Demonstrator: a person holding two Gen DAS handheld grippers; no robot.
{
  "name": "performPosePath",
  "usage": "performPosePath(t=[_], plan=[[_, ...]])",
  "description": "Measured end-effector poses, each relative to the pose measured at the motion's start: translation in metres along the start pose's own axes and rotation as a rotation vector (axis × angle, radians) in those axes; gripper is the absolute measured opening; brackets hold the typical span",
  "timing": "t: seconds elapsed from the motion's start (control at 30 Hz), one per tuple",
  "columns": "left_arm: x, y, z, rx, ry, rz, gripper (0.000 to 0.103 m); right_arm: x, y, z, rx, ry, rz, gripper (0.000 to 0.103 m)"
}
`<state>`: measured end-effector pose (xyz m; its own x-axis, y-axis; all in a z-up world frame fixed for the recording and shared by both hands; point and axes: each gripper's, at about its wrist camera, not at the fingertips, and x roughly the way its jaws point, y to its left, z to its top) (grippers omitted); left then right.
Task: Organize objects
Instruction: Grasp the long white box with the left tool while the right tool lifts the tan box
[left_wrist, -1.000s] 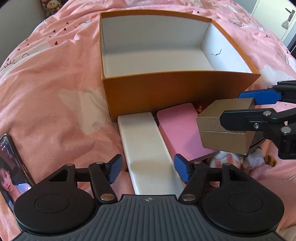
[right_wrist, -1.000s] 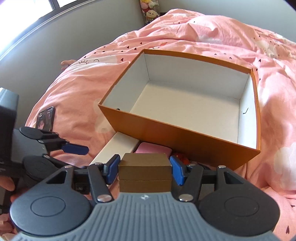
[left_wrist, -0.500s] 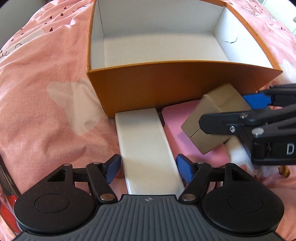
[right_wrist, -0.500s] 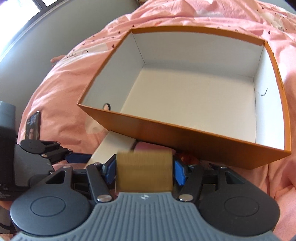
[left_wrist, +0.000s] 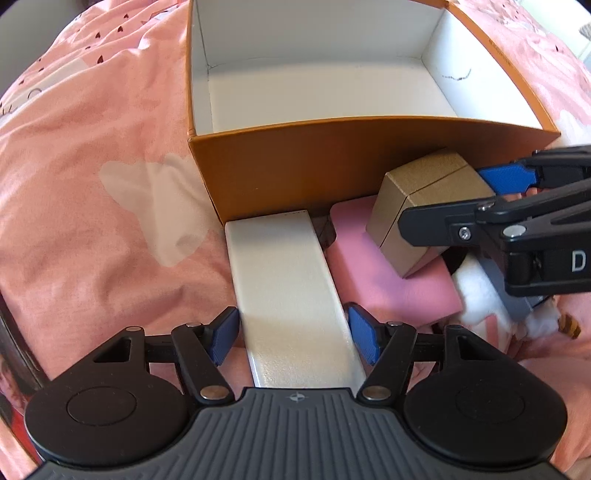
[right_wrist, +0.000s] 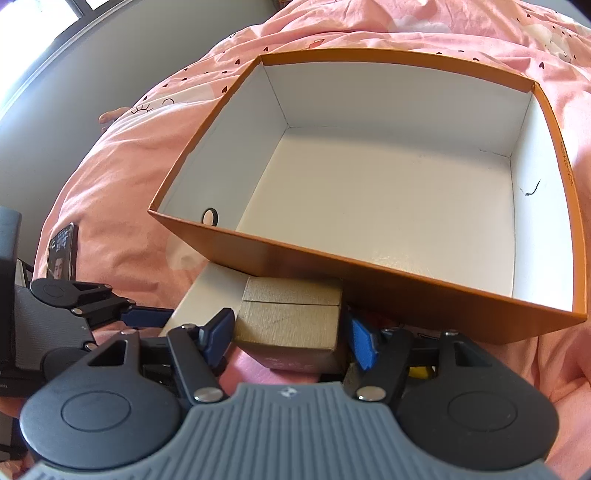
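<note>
At nine o'clock in the left wrist view a dark smartphone (left_wrist: 16, 354) lies on the pink heart-print duvet (left_wrist: 92, 184) of the bed, only its edge showing. Next comes the left gripper (left_wrist: 293, 338), its jaws wide and straddling the near end of a long white rectangular box (left_wrist: 286, 291) without clearly pressing it; that box's long axis runs from six toward twelve o'clock, its far end touching the near wall of the large orange cardboard box with a white interior (left_wrist: 332, 155). Just beside it, at two o'clock, lies a flat pink rectangular box (left_wrist: 376, 273). Over that, at three o'clock, the right gripper (right_wrist: 290, 332) is clamped on a small gold cardboard box (right_wrist: 291, 317), held tilted just outside the orange box's near wall and below its rim. My judgement: the gold box must rise and travel toward twelve o'clock to clear the rim, and the right hand is plainly nearer; the left is better placed for the white box.
</note>
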<state>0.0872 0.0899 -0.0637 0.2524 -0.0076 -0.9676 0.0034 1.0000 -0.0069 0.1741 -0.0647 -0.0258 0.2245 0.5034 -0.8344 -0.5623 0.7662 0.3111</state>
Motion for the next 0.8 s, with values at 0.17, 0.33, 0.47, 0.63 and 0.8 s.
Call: performPosePath(t=[0.17, 0.33, 0.47, 0.63, 0.8], plan=[[0.009, -0.003, 0.007, 0.035, 0.039, 0.019, 0.078, -0.004, -0.001, -0.002, -0.001, -0.008, -0.007, 0.067], [0.002, 0.0, -0.002, 0.0, 0.004, 0.012, 0.077, -0.005, -0.003, -0.005, 0.019, -0.026, -0.003, 0.067], [-0.021, 0.001, -0.014, -0.025, -0.06, 0.008, 0.075, -0.014, -0.001, -0.007, 0.017, -0.047, 0.012, 0.067], [-0.055, -0.006, -0.024, -0.012, -0.133, 0.0, 0.073, -0.031, 0.008, -0.009, -0.005, -0.092, 0.022, 0.066], [-0.08, -0.019, -0.002, 0.011, -0.204, -0.022, 0.073, -0.053, 0.013, -0.011, -0.011, -0.14, 0.037, 0.066]])
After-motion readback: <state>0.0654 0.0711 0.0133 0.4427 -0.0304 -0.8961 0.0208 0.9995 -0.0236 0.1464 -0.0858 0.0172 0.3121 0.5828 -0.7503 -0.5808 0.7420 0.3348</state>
